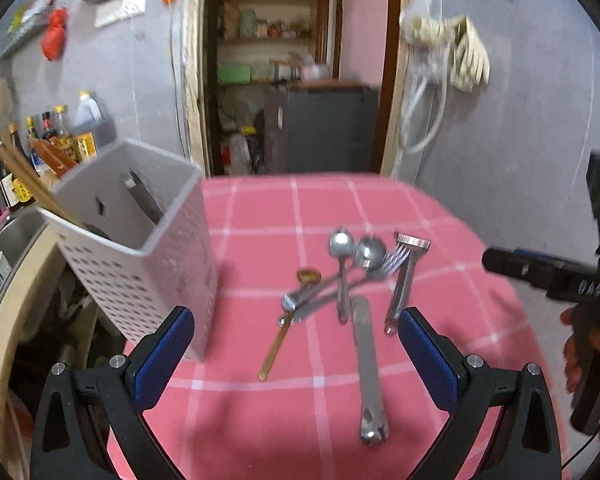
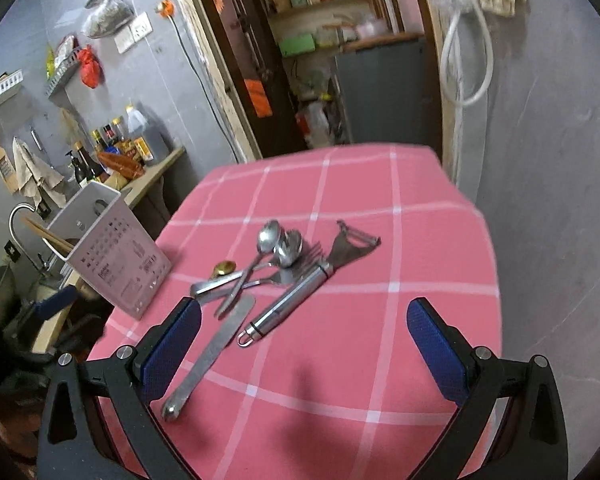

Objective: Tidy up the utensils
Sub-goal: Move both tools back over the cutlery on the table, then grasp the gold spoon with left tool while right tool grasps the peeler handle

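We hold both claws above the near edge of the desk (image 2: 380,208), which is covered in a pink cloth with white checks. Our left claw (image 1: 296,354) has its jaws wide apart and grips nothing; our right claw (image 2: 304,348) is likewise spread wide and empty. The utensils lie in a loose heap near the middle of the desk: two steel spoons (image 2: 269,236) with bowls touching, a fork (image 2: 300,270) crossed under them, a small gold spoon (image 2: 225,267) at the heap's left edge, a flat butter knife (image 2: 208,356) running toward us, and a steel-handled peeler (image 2: 290,300) on the heap's right side with its blade head pointing away. To the left of the heap, at the desk's left edge, stands a white perforated caddy (image 1: 140,252), upright, with wooden chopsticks (image 1: 28,178) leaning out of it and a dark handle inside. Beyond the caddy we see a sink (image 1: 8,236) and a row of sauce bottles (image 2: 112,144) on a side shelf.
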